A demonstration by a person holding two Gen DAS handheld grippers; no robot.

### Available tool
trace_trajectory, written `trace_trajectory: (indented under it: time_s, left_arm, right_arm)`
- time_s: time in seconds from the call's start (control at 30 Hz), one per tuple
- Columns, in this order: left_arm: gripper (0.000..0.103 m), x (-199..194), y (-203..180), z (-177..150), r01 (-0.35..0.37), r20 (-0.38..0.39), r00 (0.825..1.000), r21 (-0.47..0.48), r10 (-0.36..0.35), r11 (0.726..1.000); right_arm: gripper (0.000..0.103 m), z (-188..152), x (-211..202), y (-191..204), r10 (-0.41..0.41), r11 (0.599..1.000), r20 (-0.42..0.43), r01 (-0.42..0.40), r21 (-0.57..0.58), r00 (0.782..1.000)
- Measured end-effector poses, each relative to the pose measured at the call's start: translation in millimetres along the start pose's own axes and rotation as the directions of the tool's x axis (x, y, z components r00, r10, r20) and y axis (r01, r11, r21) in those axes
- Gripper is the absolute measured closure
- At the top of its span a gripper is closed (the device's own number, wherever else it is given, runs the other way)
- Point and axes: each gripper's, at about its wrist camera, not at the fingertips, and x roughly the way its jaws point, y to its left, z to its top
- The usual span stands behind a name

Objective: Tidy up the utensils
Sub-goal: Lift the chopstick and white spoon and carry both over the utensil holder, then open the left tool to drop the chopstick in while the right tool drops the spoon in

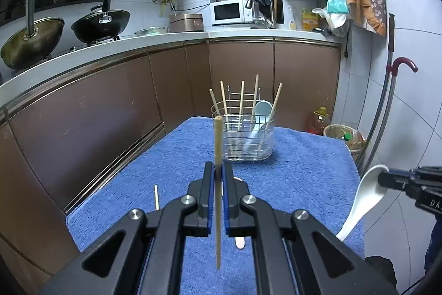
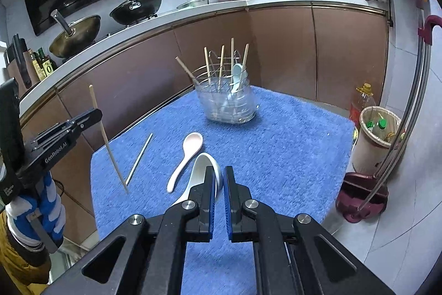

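My left gripper (image 1: 218, 170) is shut on a wooden chopstick (image 1: 218, 145) and holds it upright above the blue towel; it also shows in the right wrist view (image 2: 106, 134). My right gripper (image 2: 219, 173) is shut on the rim of a white ceramic spoon (image 2: 200, 170), also seen in the left wrist view (image 1: 364, 195), held above the towel. A wire utensil holder (image 1: 244, 134) at the far end of the towel holds several chopsticks and a pale blue spoon (image 1: 259, 112). One loose chopstick (image 2: 139, 158) and a pink spoon (image 2: 186, 156) lie on the towel.
The blue towel (image 2: 290, 156) covers a small table beside brown kitchen cabinets (image 1: 96, 115). A waste bin (image 2: 375, 140), an oil bottle (image 2: 364, 98) and a mop bucket (image 2: 362, 201) stand on the floor at the right.
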Motion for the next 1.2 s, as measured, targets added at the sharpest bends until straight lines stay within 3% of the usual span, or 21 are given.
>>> trace_trajectory:
  time_s: [0.33, 0.53, 0.77, 1.0, 1.2]
  left_arm:
    - [0.098, 32, 6, 23, 0.031, 0.01, 0.999, -0.036, -0.03, 0.999]
    - [0.098, 43, 32, 61, 0.093, 0.079, 0.993, -0.133, -0.083, 0.987]
    - [0.098, 65, 55, 111, 0.182, 0.181, 0.973, -0.234, -0.142, 0.955]
    - [0.098, 100, 56, 160, 0.177, 0.264, 0.959, -0.267, -0.105, 0.947]
    - [0.098, 151, 39, 170, 0.11, 0.254, 0.966, -0.272, -0.039, 0.956]
  right_arm:
    - [0.097, 40, 11, -12, -0.021, 0.999, 0.069, 0.024, -0.036, 0.997]
    - [0.097, 83, 18, -8, -0.023, 0.995, 0.157, 0.038, -0.09, 0.987]
    - [0.097, 132, 41, -2, -0.033, 0.988, 0.255, 0.07, -0.137, 0.966]
    - [0.097, 171, 82, 14, -0.1, 0.961, 0.34, 0.179, -0.213, 0.935]
    - [0.097, 182, 134, 16, -0.179, 0.926, 0.349, 0.277, -0.256, 0.92]
